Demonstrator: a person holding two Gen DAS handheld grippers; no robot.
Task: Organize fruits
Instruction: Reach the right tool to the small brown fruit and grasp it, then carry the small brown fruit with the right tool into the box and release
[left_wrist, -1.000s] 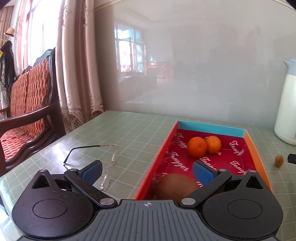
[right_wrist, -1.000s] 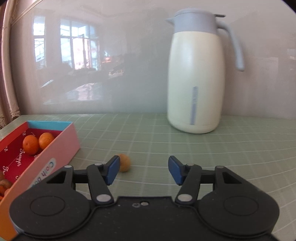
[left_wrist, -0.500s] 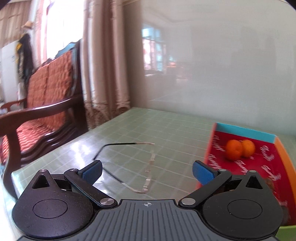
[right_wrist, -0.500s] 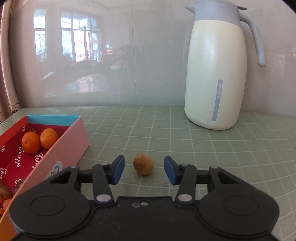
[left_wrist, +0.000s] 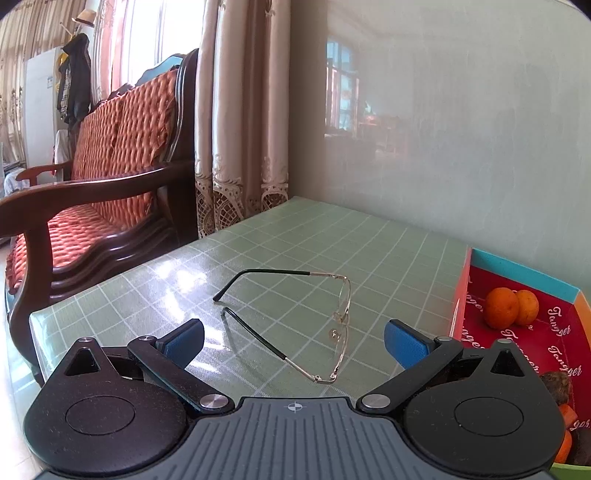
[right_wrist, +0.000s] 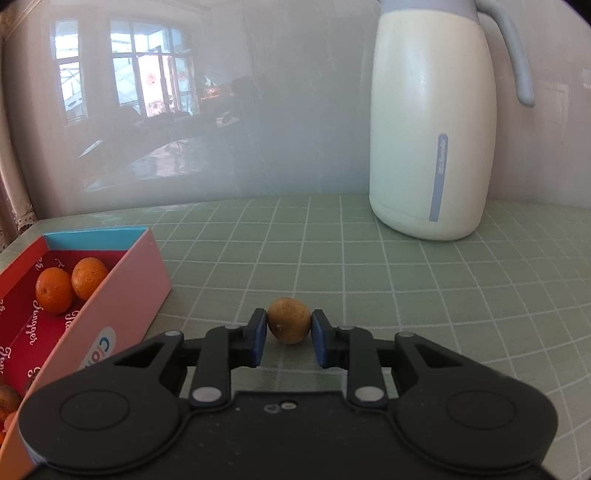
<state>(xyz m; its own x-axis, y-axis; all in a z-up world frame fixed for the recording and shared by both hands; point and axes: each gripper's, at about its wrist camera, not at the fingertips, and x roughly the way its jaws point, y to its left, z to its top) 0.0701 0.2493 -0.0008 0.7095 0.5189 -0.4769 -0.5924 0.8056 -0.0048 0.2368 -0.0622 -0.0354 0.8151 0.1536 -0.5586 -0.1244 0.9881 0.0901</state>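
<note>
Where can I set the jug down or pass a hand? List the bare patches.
Bare tablecloth lies between the small brown fruit in the right gripper and the thermos jug, and between the fruit and the wall. The table corner beyond the eyeglasses is also free. The fruit box is crowded at its near end; room remains mid-box, nearer than the two oranges.

Two oranges (right_wrist: 70, 282) lie in the box (right_wrist: 125, 280), left of the small fruit (right_wrist: 289, 320); jug (right_wrist: 430, 122) behind

"Tangger" script repeated on red box lining (left_wrist: 546, 343)
</note>
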